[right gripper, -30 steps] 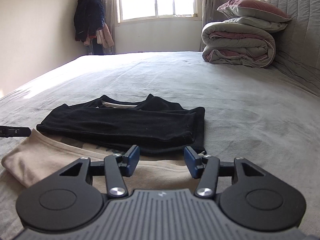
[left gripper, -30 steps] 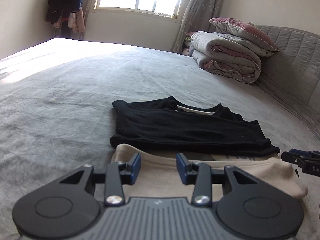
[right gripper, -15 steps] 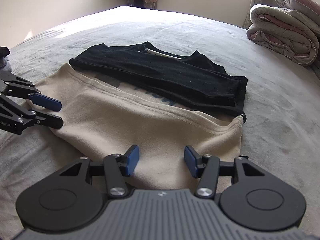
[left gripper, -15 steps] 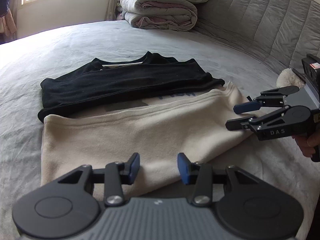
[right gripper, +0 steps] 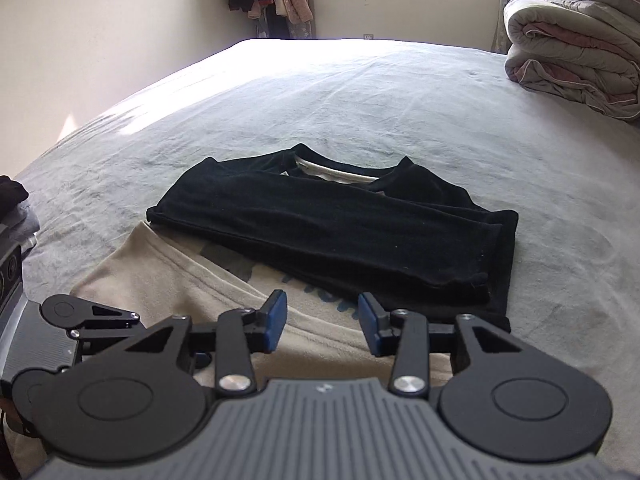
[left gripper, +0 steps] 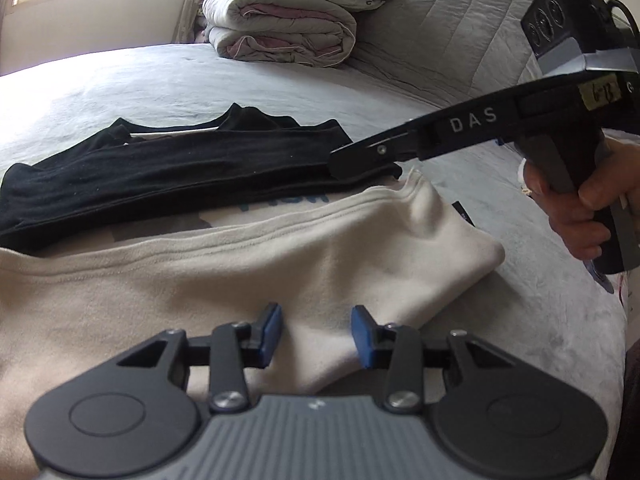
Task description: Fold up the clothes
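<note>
The grey bed (right gripper: 400, 92) lies bare across the upper half of the right wrist frame — wide passage there. Centre frame, the folded black shirt (right gripper: 340, 232) overlaps the cream shirt (right gripper: 168, 280). The rolled duvet (right gripper: 572, 64) blocks the upper right. In the left wrist frame, the right tongs (left gripper: 360, 160) cross the upper right — crowding the cream shirt's corner.

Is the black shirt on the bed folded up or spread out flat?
Folded. The black shirt lies as a narrow band with doubled layers at its edges, its collar still showing, resting partly on the cream shirt.
</note>
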{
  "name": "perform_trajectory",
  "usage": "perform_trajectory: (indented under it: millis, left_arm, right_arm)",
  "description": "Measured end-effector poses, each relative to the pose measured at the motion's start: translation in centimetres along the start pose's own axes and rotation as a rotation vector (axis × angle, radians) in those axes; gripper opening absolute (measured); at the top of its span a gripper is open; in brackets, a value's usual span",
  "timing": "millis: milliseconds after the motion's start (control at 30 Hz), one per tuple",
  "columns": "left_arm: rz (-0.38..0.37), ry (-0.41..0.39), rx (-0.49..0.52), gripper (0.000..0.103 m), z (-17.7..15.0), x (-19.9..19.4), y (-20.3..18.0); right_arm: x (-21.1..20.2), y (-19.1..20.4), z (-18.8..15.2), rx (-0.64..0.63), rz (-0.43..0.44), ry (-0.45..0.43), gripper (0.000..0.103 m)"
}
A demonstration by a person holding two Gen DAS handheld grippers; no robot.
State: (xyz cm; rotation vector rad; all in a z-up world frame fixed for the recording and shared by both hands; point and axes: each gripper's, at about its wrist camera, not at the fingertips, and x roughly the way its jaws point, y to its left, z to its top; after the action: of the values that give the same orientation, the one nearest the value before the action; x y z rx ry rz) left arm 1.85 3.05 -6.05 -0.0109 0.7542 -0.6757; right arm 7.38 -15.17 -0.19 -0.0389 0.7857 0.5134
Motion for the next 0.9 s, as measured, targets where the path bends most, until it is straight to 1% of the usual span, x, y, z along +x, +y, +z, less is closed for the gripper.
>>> perform_trajectory:
  millis: [67,167,333,367,400,433,467,500,600,667,733,767,800,833,867,900]
  left_arm:
    - [-0.019,0.001,-0.031,0.039,0.1,-0.1,0.5]
    - [-0.028,0.002,-0.044,0.040,0.1,-0.1,0.8]
    - [-0.019,0.007,-0.024,0.040,0.1,-0.1,0.5]
    - [-0.020,0.008,-0.026,0.041,0.1,-0.1,0.5]
    - [-0.022,0.009,-0.030,0.040,0.1,-0.1,0.6]
    - [-0.023,0.010,-0.033,0.041,0.1,-0.1,0.6]
    - [-0.023,0.010,-0.033,0.041,0.2,-0.1,0.6]
    - [-0.023,0.010,-0.033,0.041,0.2,-0.1,0.6]
    - [-0.018,0.007,-0.031,0.041,0.2,-0.1,0.5]
    - [-0.018,0.007,-0.030,0.041,0.2,-0.1,0.6]
    - [-0.019,0.008,-0.032,0.041,0.2,-0.1,0.6]
    - [-0.020,0.008,-0.035,0.041,0.3,-0.2,0.6]
    - [-0.025,0.009,-0.042,0.041,0.3,-0.3,0.8]
    - [-0.030,0.009,-0.049,0.042,0.4,-0.3,0.9]
    - [-0.036,0.007,-0.060,0.042,0.5,-0.5,1.0]
    - [-0.043,-0.002,-0.081,0.042,0.6,-0.7,1.4]
  right_arm:
    - [1.7,0.8,0.7,-0.003,0.031,0.030,0.032]
    - [4.3,2.0,1.4,-0.009,0.061,0.080,0.031]
    - [6.7,3.1,0.8,-0.035,0.067,0.144,0.031]
    - [6.8,3.3,0.6,-0.049,0.064,0.144,0.030]
    - [6.8,3.5,0.5,-0.063,0.061,0.142,0.025]
    - [6.8,3.7,0.4,-0.078,0.058,0.141,0.022]
    - [6.7,3.9,0.3,-0.090,0.050,0.132,0.013]
    - [6.6,4.1,0.4,-0.101,0.041,0.121,0.009]
    - [5.4,4.8,0.6,-0.135,0.009,0.019,0.009]
    - [5.8,4.7,0.6,-0.135,-0.003,0.017,0.009]
    - [6.6,4.4,0.3,-0.130,-0.014,0.048,0.012]
    - [6.5,4.1,0.3,-0.109,-0.013,0.045,0.015]
    - [6.2,3.6,0.4,-0.079,-0.010,0.034,0.026]
    - [5.8,3.1,0.4,-0.048,-0.012,0.020,0.033]
    - [5.0,2.6,0.4,-0.023,-0.022,-0.002,0.045]
    - [4.2,2.0,0.3,-0.001,-0.034,-0.027,0.049]
